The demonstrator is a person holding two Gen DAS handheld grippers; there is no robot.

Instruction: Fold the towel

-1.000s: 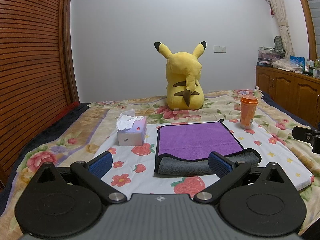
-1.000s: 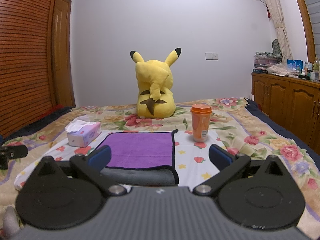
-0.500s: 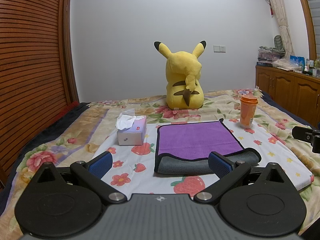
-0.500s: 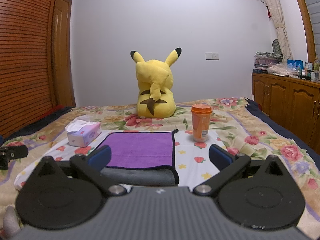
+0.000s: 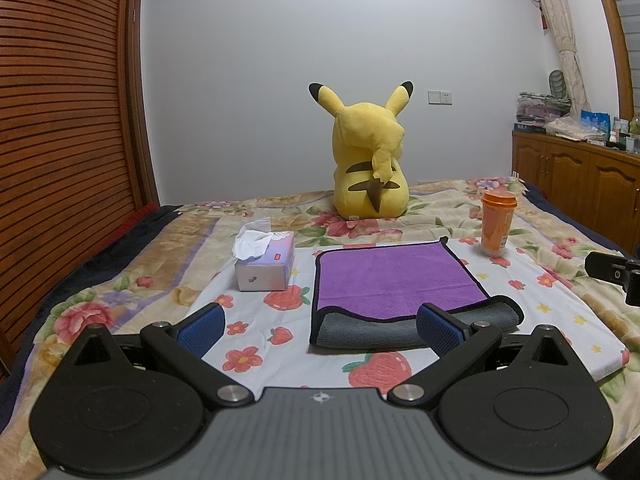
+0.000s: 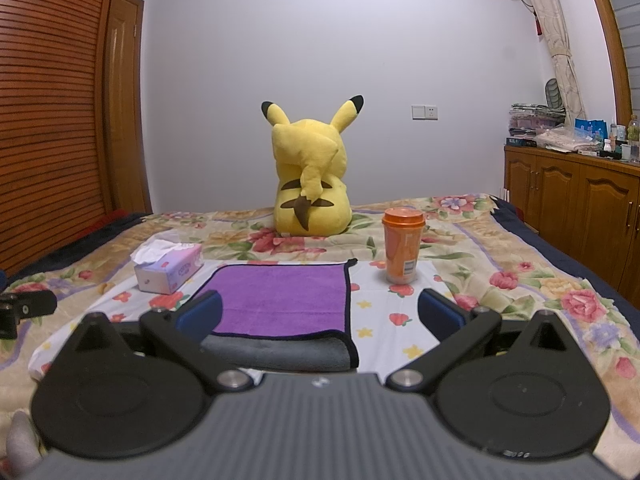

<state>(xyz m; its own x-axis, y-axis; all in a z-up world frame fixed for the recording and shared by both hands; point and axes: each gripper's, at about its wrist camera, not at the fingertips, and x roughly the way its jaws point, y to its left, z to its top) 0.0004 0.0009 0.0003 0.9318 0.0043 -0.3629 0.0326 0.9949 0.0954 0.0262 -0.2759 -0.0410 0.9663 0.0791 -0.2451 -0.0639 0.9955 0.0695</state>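
Left wrist view: left gripper (image 5: 320,326) spread wide, blue pads gripping nothing. Towel (image 5: 394,282) ahead at about one o'clock, flat on the strawberry sheet (image 5: 256,344), purple side up, near edge doubled over into a grey roll. Long axis of that roll running nine to three, across the line of the fingers. Right pad (image 5: 438,328) overlapping the roll's near edge in the picture; touching or merely in front, cannot tell. Tissue box (image 5: 265,264) at eleven o'clock, just beside the towel's left edge; orange cup (image 5: 497,224) at two o'clock, near the far right corner; yellow plush (image 5: 370,160) at twelve, well behind. Part of the other tool cut off at the three o'clock border.

Right wrist view: right gripper (image 6: 319,314) equally wide, holding nothing. Towel (image 6: 280,300) at about eleven o'clock, grey fold (image 6: 276,354) close under the tool body. Left pad (image 6: 202,314) covering the towel's near left corner; tool body hiding the fold's nearest edge. Right-hand black-bound edge near twelve o'clock, so probably the nearer hand for that side, the left gripper for the other. Cup (image 6: 401,246) at one o'clock, near the far right corner.
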